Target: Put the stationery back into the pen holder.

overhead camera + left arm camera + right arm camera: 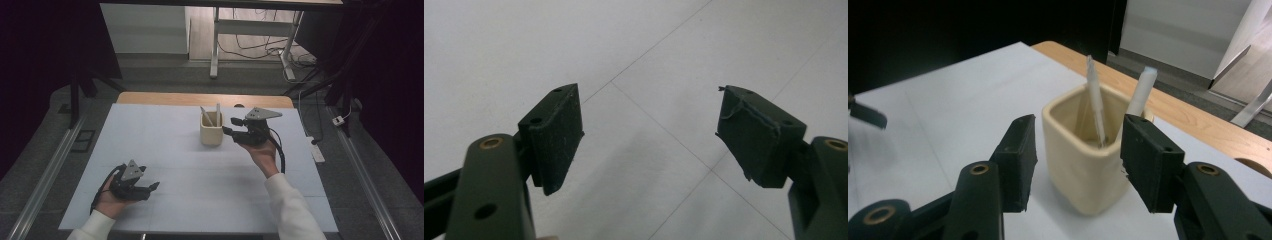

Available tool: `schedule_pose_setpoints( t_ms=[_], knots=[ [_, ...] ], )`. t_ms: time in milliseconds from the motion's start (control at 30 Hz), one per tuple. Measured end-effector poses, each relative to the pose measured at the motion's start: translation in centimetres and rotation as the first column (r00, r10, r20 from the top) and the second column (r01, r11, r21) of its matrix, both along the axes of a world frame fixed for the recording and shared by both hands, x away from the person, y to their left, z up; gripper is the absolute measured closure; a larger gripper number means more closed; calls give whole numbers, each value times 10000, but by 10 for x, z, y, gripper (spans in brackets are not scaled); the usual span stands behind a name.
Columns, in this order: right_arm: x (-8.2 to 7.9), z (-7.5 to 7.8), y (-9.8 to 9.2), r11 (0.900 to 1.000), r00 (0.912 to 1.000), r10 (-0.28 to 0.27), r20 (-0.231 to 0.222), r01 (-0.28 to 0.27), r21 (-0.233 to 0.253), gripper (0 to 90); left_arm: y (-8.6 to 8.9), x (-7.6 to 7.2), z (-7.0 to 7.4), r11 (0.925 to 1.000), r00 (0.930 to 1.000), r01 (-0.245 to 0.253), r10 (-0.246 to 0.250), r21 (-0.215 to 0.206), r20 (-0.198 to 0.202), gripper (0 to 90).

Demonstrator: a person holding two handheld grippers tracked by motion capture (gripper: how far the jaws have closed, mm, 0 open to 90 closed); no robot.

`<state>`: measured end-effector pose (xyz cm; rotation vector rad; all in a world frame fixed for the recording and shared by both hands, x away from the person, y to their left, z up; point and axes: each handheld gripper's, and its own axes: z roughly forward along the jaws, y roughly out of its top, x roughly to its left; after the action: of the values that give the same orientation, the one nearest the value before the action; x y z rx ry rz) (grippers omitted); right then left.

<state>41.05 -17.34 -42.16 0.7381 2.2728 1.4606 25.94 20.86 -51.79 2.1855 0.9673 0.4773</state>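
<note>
The right claw (pixel 1075 160), spread wide, sits just beside the cream cup (pixel 1083 155) holding two white sticks (pixel 1095 100); the cup stands ahead between its jaws, untouched.

The place reads as a lab or test room set up for recording. A white sheet (pixel 165 150) covers a wooden tabletop (pixel 200 98), and dark curtains (pixel 45 60) hang at both sides, closing the work area off. Metal rails (pixel 45 175) run along the grey carpeted floor (pixel 330 180) beside the tabletop. Behind stands a height-adjustable desk frame (pixel 216 45) with loose cables (pixel 260 47) trailing under it, and a white power strip (pixel 317 152) lies on the floor at the right.
</note>
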Motion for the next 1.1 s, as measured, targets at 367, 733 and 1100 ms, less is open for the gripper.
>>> schedule_pose_setpoints(
  t_ms=[367,733,1100],
  knots=[
    [-30,-21,-24,9998,10000,42,-82,-44,-203,476,0,0,0,10000,10000,2,-2,-21,39,261],
    [-56,-42,-64,9977,9987,-426,-283,410,-538,464,1,0,0,10000,10000,-74,74,-26,44,260],
    [-86,-61,-108,9935,9932,-974,-635,933,-656,457,1,-2,1,10000,9999,-70,70,-37,132,258]
  ],
)
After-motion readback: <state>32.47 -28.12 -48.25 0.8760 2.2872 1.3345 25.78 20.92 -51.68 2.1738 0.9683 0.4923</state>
